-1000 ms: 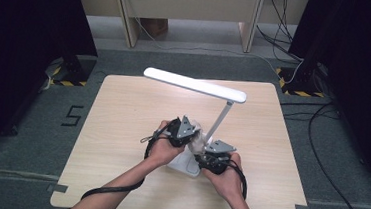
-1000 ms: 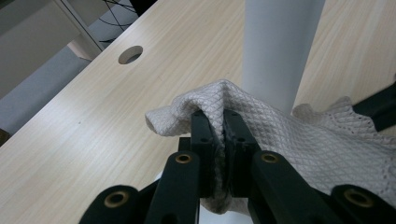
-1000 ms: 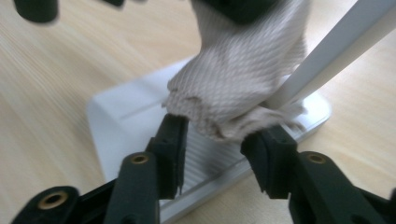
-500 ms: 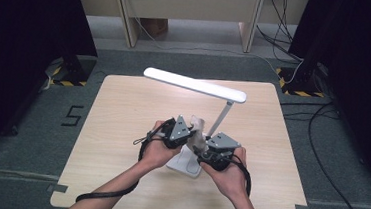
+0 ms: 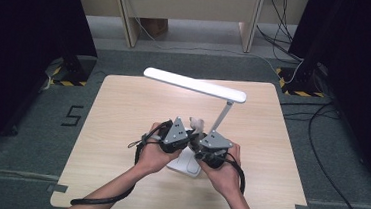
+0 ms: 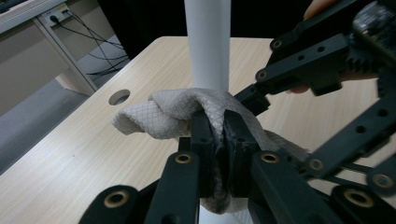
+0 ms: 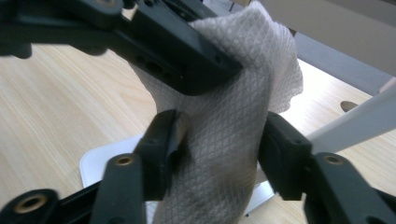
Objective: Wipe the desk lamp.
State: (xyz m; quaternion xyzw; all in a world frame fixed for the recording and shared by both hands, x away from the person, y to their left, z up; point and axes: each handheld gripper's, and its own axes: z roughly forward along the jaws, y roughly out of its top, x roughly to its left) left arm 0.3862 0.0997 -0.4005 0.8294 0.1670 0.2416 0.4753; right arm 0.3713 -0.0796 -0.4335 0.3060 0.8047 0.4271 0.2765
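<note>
The left gripper [image 6: 215,140] is clamped tight on a quilted white cloth [image 6: 168,114], held above the lamp's [image 5: 195,84] white base [image 5: 185,163] at the middle of the table [image 5: 123,109]. The right gripper [image 7: 217,140] straddles the hanging cloth, jaws wide; they have just narrowed a little, the left pad touching a fold, the other apart. Since a second ago both hands have lifted the cloth slightly, likely readying a wipe. On the floor, a "5" [image 5: 74,115] is marked.

in the high view the grippers hide most of the cloth [image 5: 196,124] and the lamp base [image 5: 187,164]; the person's forearms are cut off at the bottom edge.
</note>
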